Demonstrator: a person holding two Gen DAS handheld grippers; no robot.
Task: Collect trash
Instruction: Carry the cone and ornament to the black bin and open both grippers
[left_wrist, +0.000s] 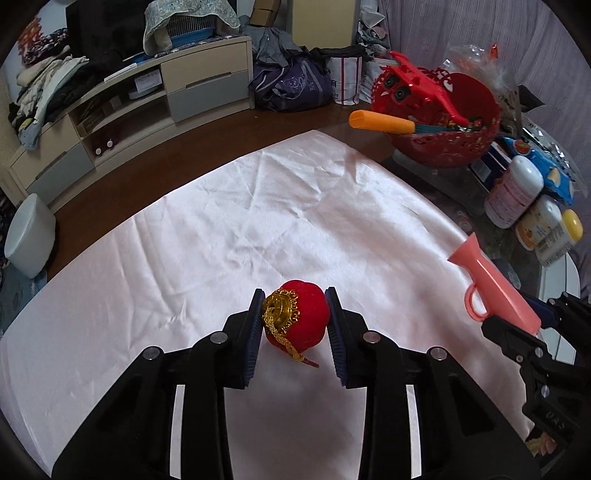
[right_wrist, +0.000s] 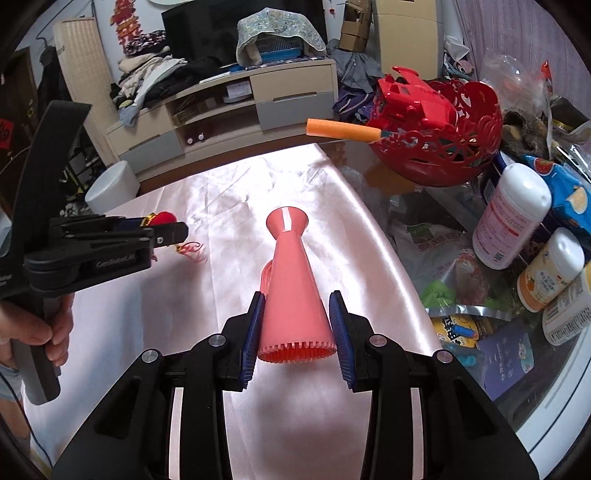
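A round red velvet ornament (left_wrist: 303, 317) with gold trim and a dangling tassel sits between the pads of my left gripper (left_wrist: 294, 297), which is shut on it just above the pale pink cloth (left_wrist: 258, 206). In the right wrist view the left gripper (right_wrist: 162, 230) stands at the left, held by a hand, with the ornament (right_wrist: 166, 216) at its tip. My right gripper (right_wrist: 297, 299) is shut on the wide end of a pink plastic horn (right_wrist: 291, 273). In the left wrist view the horn (left_wrist: 495, 288) sticks up from the right gripper (left_wrist: 532, 332).
A red lattice basket (right_wrist: 443, 170) at the back right holds a red toy (right_wrist: 413, 99) and an orange foam tube (right_wrist: 343, 131). White bottles (right_wrist: 509, 218) and snack packs crowd the glass table on the right. A white stool (left_wrist: 27, 236) and a TV cabinet (left_wrist: 199, 88) lie beyond the cloth.
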